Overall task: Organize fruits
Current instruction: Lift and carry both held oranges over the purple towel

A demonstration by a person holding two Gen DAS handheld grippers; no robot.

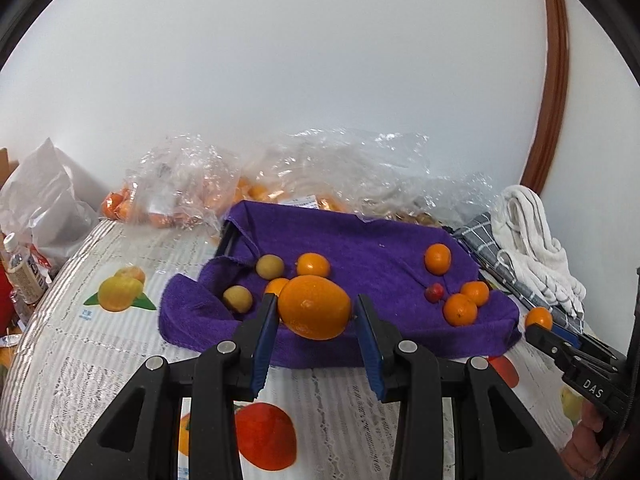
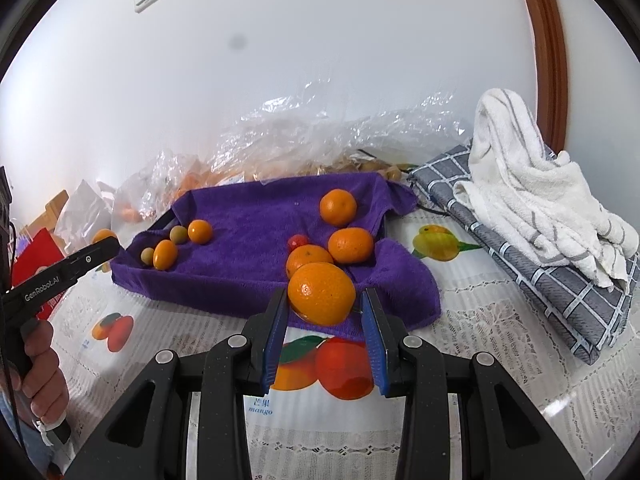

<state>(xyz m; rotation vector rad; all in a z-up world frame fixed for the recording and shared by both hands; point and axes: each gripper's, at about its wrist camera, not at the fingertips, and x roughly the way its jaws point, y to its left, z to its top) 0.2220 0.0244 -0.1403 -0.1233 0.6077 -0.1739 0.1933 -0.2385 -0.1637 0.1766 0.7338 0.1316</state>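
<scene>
A purple towel point(image 1: 360, 248) point(image 2: 256, 216) lies on the table with several small oranges, two yellow-green fruits point(image 1: 270, 266) and a small red fruit point(image 1: 434, 292) point(image 2: 297, 241) on it. My left gripper point(image 1: 314, 310) is shut on an orange point(image 1: 315, 306) above the towel's near edge; that orange also shows in the right wrist view point(image 2: 105, 236). My right gripper point(image 2: 323, 300) is shut on another orange point(image 2: 322, 299) above the towel's near right corner; it also shows in the left wrist view point(image 1: 539, 318).
Clear plastic bags of oranges point(image 1: 192, 196) point(image 2: 304, 144) lie behind the towel by the wall. A grey checked cloth point(image 2: 552, 280) with a white towel point(image 2: 532, 192) on it lies at right. Bottles point(image 1: 20, 272) and a white bag point(image 1: 44, 196) stand at left.
</scene>
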